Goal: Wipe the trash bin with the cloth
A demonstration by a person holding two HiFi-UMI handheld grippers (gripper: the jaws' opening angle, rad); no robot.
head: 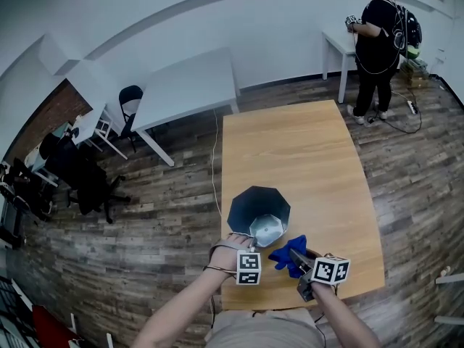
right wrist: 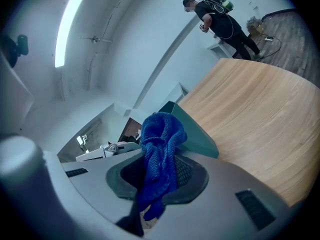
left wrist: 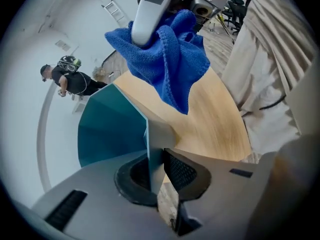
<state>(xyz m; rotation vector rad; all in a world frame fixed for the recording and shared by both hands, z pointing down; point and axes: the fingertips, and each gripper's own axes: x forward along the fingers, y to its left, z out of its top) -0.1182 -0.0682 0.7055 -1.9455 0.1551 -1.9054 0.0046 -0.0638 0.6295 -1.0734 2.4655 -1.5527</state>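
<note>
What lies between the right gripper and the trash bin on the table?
The blue cloth, clamped in the right gripper, bunches between that gripper and the trash bin. The head view shows it best.

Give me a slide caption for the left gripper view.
Left gripper shut on the rim of the teal trash bin, blue cloth held close beyond, over the wooden table.

A light wooden worktop (head: 304, 158) stands on a dark, grey-brown plank floor (head: 167, 216). Beyond it is a white table (head: 188, 85), and a smaller white table (head: 335, 46) sits against the white wall (head: 217, 20), where a person (head: 377, 42) in black stands. Black chairs (head: 87, 180) crowd the left, near a brick patch (head: 47, 114). 1 strip light (right wrist: 67, 29) glows overhead.
</note>
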